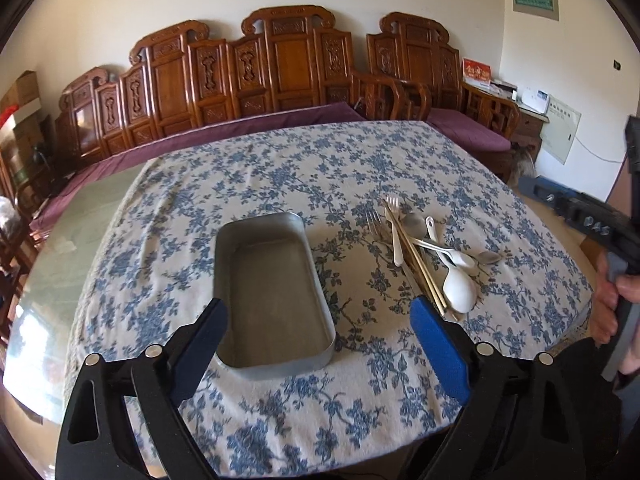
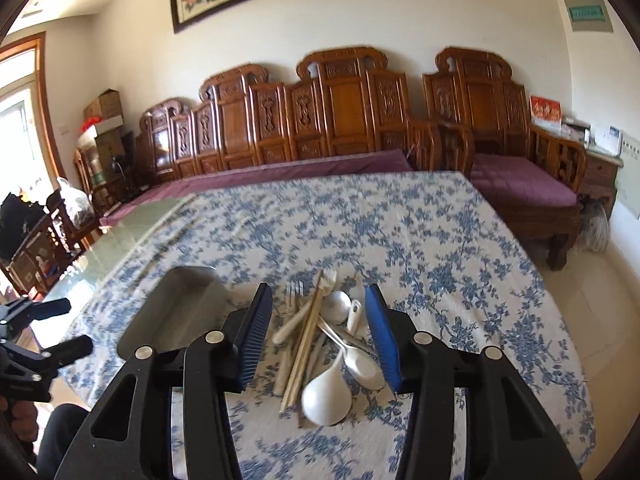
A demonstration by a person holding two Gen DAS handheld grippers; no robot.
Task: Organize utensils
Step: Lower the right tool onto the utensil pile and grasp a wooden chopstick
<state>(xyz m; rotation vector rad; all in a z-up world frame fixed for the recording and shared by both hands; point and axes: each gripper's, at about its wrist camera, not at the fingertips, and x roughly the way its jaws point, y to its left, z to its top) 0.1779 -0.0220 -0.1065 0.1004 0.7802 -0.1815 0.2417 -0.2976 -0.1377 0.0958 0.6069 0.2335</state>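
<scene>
A grey metal tray (image 1: 224, 240) lies empty on the blue-flowered tablecloth (image 1: 280, 168). To its right is a heap of utensils (image 1: 424, 248): forks, white spoons, a metal spoon and wooden chopsticks. My left gripper (image 1: 320, 324) hovers open over the tray's near end with nothing between its fingers. In the right wrist view my right gripper (image 2: 320, 312) is open above the utensil heap (image 2: 320, 344), with its jaws partly drawn in and touching nothing. A large white spoon (image 2: 326, 396) lies nearest. The tray (image 2: 176, 312) shows at left.
A carved wooden bench with purple cushions (image 2: 304, 168) runs behind the table, and an armchair (image 2: 520, 184) stands at the right. Bare glass tabletop (image 1: 64, 248) shows left of the cloth. A person's hand (image 1: 604, 312) holds the right gripper's handle.
</scene>
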